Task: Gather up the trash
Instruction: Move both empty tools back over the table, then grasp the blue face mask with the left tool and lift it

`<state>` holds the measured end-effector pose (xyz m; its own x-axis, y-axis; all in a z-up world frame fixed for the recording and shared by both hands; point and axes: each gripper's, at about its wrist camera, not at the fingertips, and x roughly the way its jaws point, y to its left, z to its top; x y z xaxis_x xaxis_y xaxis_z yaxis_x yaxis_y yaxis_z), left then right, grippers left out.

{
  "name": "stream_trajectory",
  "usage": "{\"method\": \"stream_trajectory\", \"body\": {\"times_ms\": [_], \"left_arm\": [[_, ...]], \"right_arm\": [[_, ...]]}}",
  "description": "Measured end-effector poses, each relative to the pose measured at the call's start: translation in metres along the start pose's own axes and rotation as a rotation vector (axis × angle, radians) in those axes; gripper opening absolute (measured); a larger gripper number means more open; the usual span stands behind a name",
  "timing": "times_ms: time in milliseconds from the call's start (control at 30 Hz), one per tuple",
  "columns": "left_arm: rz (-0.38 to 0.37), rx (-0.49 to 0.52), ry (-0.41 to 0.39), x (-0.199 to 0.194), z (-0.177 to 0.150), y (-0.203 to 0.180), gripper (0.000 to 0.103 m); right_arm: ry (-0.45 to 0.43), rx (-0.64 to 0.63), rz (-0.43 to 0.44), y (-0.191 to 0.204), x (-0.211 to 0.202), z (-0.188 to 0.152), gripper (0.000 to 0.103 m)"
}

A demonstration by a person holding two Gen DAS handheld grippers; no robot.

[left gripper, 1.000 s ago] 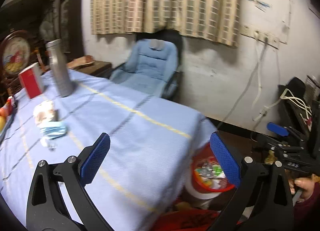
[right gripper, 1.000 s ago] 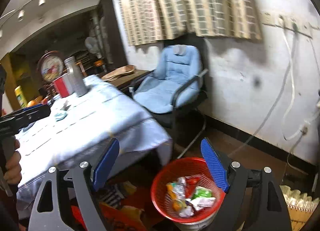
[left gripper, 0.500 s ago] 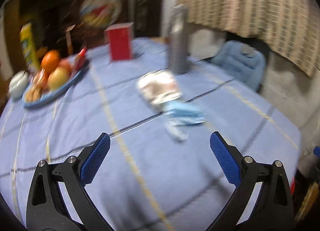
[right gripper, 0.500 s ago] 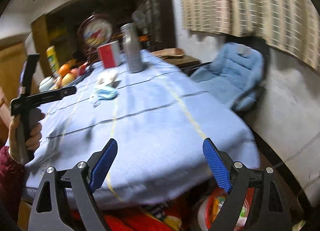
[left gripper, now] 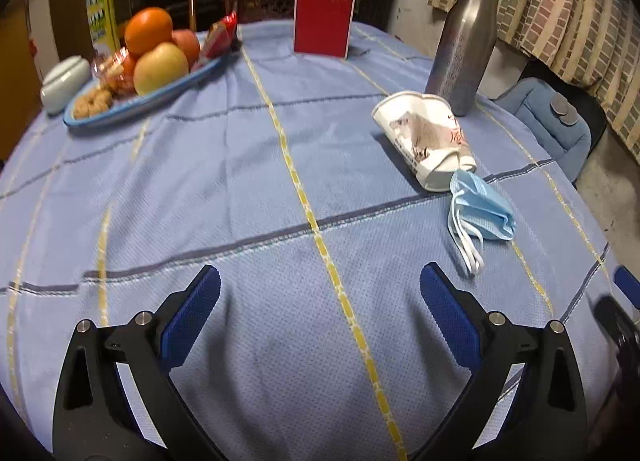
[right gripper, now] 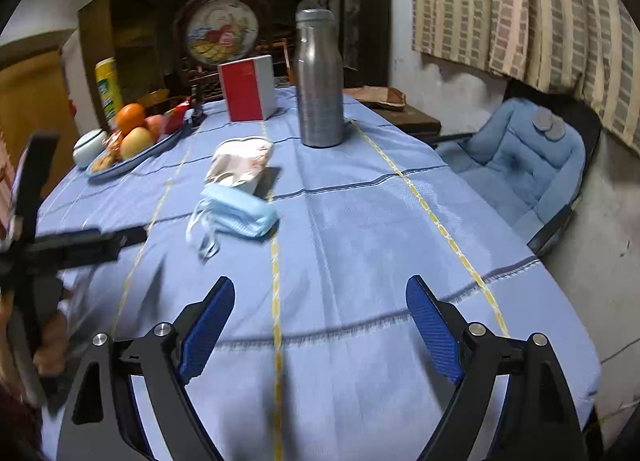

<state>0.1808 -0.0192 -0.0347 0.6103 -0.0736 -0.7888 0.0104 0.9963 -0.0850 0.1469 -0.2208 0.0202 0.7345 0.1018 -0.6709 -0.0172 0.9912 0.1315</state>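
While the left gripper (left gripper: 320,313) hangs released over the counter (left gripper: 240,189), it should swing right toward the face mask (left gripper: 480,217) touching the crushed cup (left gripper: 424,141). The right gripper (right gripper: 320,317), also released, should approach the mask's folded body, not its loops.

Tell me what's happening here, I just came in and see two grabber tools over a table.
A person is clearing trash off the table with a handheld gripper in each hand. The left gripper and right gripper are both open and empty, pointed down over the blue cloth. A crushed paper cup and a blue face mask lie together near the metal bottle, not yet picked up. The fruit plate sits untouched.
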Motion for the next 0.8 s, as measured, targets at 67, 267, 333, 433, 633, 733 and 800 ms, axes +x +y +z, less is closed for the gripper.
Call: {"method": "stream_trajectory", "body": {"times_ms": [67,267,333,433,633,733,800], "left_arm": [[0.0,-0.002,0.016,0.006,0.001,0.001,0.097],[0.011,0.007,0.067,0.018,-0.001,-0.001,0.097],[0.019,0.014,0.067,0.018,-0.002,-0.001,0.097],[0.03,0.026,0.068,0.018,-0.003,-0.003,0.097],[0.082,0.076,0.074,0.022,-0.007,-0.01,0.097],[0.079,0.075,0.072,0.022,-0.008,-0.009,0.097],[0.08,0.076,0.071,0.021,-0.008,-0.01,0.097]], "right_arm": [[0.019,0.012,-0.017,-0.004,0.011,0.004,0.087],[0.083,0.042,-0.003,-0.012,0.03,0.007,0.093],[0.124,0.072,0.014,-0.016,0.036,0.005,0.093],[0.128,0.117,0.02,-0.022,0.036,0.003,0.093],[0.148,0.116,-0.015,-0.021,0.041,0.002,0.093],[0.162,0.068,-0.042,-0.013,0.043,0.002,0.093],[0.172,0.053,-0.05,-0.01,0.045,0.002,0.093]]}}
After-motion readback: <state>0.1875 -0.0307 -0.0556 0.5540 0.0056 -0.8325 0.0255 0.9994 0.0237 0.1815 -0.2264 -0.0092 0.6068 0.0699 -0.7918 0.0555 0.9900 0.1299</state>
